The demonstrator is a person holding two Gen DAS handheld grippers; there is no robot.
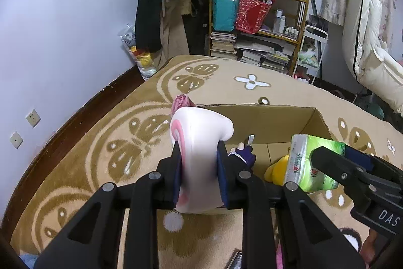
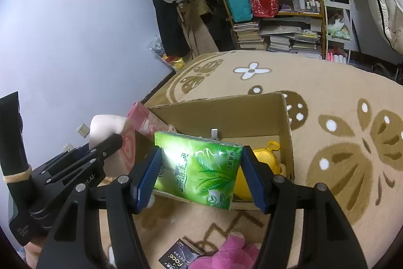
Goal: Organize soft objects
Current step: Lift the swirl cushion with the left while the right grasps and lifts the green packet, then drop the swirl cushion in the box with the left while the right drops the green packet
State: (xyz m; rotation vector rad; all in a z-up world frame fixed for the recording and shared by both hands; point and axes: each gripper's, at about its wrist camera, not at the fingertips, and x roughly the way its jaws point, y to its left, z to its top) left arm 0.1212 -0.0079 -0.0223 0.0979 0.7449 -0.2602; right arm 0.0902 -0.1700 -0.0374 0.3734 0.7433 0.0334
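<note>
Two tools work over one open cardboard box (image 2: 284,122) that stands on a beige carpet (image 1: 105,132) patterned with brown butterflies and white flowers.

The left tool (image 1: 199,155) is closed narrowly on one white soft toy (image 1: 201,132) with pink concentric rings on its side; the two blue pads press into its flanks so that it bulges above them. It hangs at the box's left rim, just above the edge. In the right wrist view the same toy (image 2: 110,135) shows left of the box, beside one pink plastic wrapper (image 2: 143,117) that leans on the box's corner.

The right tool (image 2: 201,163) has its two blue pads against the short ends of one green tissue pack (image 2: 201,168), printed with tea leaves, and holds it clear of the floor over the box's near wall. From the left wrist view the pack (image 1: 309,163) hangs at the right, over the box.

Inside the box lie one yellow plush (image 2: 267,155) with a loop on top and one dark purple item (image 1: 244,153) against the near left side; what that is cannot be told.

On the carpet in front of the box lie one pink plush (image 2: 231,253) and one small dark packet (image 2: 176,256). One wooden shelf (image 1: 259,24) with bags and stacked books stands at the back wall.
</note>
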